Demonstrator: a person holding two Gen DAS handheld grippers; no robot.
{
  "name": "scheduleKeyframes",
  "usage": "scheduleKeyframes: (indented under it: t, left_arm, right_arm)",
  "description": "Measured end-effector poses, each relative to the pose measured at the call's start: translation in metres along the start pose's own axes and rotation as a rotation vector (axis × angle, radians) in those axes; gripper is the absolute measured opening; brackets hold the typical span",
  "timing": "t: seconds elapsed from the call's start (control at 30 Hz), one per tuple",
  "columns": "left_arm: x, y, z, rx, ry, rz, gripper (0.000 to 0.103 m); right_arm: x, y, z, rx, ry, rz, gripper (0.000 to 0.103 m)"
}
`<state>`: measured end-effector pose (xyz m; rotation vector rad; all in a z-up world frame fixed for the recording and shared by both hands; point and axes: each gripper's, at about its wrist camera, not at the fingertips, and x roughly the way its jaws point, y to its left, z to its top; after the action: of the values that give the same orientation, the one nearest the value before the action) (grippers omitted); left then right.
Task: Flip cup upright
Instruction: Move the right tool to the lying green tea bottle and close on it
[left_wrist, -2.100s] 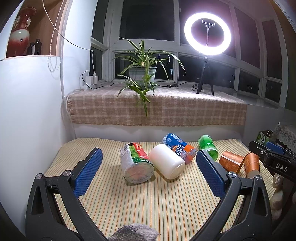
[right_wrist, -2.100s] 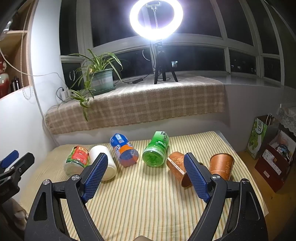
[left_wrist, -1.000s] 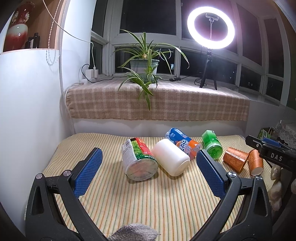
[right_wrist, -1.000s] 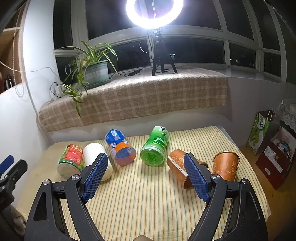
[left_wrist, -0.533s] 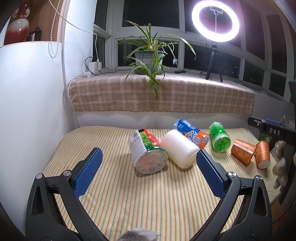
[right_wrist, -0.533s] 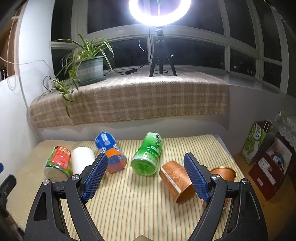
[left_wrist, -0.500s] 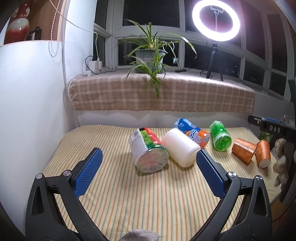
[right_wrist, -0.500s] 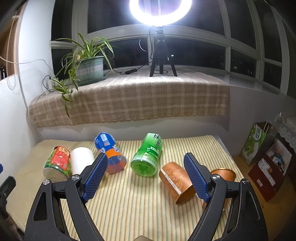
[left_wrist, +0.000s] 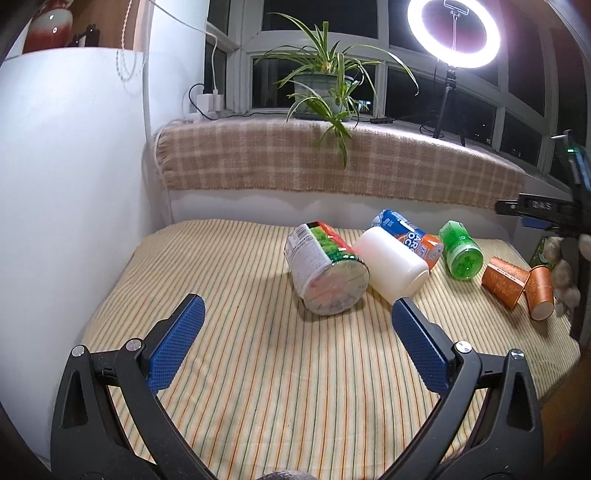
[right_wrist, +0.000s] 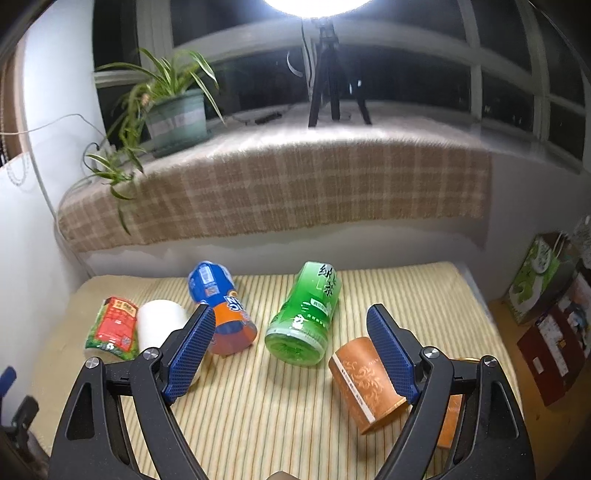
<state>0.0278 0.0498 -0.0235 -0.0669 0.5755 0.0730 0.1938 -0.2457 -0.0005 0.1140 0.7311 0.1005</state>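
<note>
**Inspector:** Right gripper (right_wrist: 291, 339) has its jaws spread wide and nothing between them; it hangs low over the striped cloth (right_wrist: 277, 424), lower centre of the right wrist view, and I judge it is lining up on the brown paper cup (right_wrist: 364, 384) lying on its side at lower right, just beside the right finger.

**Clerk:** And the second brown cup?

**Inspector:** Mostly hidden behind the right finger in that view; in the left wrist view it shows as a paper cup (left_wrist: 540, 292) at right of frame, touching the tipped one (left_wrist: 504, 277); which way up it stands I cannot tell.

**Clerk:** The left gripper?

**Inspector:** Left gripper (left_wrist: 295, 343) also spread wide, carrying nothing; held back, well apart from the cups.

**Clerk:** Containers and contents?

**Inspector:** All lie on their sides in a row: noodle tub (left_wrist: 325, 273), foil lid on; white jar (left_wrist: 391, 266); blue-and-orange bottle (right_wrist: 221, 314); green tea bottle (right_wrist: 306, 317); contents not visible.
</note>
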Motion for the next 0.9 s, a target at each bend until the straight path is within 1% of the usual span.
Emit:
scheduleKeyframes:
  t: [0.17,0.27,0.33,0.47,0.53,0.57,0.67,0.77,0.8,0.9]
  left_arm:
    - [-0.001,0.005,-0.003,-0.016,0.013,0.001,0.103]
    - [-0.002,0.009,-0.004,-0.025,0.015,0.006,0.103]
    - [-0.004,0.010,-0.004,-0.029,0.014,0.007,0.103]
    - [-0.008,0.012,-0.006,-0.029,0.007,0.012,0.103]
    - [-0.009,0.013,-0.006,-0.032,0.005,0.016,0.103]
    - [-0.009,0.015,-0.006,-0.034,0.004,0.019,0.103]
    - [-0.010,0.018,-0.007,-0.038,0.002,0.027,0.103]
    - [-0.010,0.021,-0.007,-0.043,0.002,0.030,0.103]
    - [-0.010,0.022,-0.008,-0.044,0.002,0.031,0.103]
    - [-0.010,0.022,-0.008,-0.043,0.002,0.029,0.103]
  right_arm:
    - [0.047,-0.015,0.014,0.067,0.131,0.025,0.083]
    - [0.072,-0.021,0.021,0.086,0.193,0.014,0.075]
    - [0.086,-0.024,0.024,0.103,0.240,0.026,0.075]
    - [0.124,-0.028,0.028,0.143,0.341,0.000,0.075]
    - [0.138,-0.031,0.026,0.167,0.383,-0.009,0.071]
    - [0.146,-0.033,0.024,0.186,0.406,-0.008,0.065]
    - [0.159,-0.037,0.021,0.230,0.442,0.008,0.063]
    - [0.165,-0.034,0.019,0.234,0.456,0.012,0.063]
    - [0.167,-0.033,0.018,0.233,0.463,0.024,0.060]
    - [0.170,-0.028,0.016,0.231,0.474,0.041,0.058]
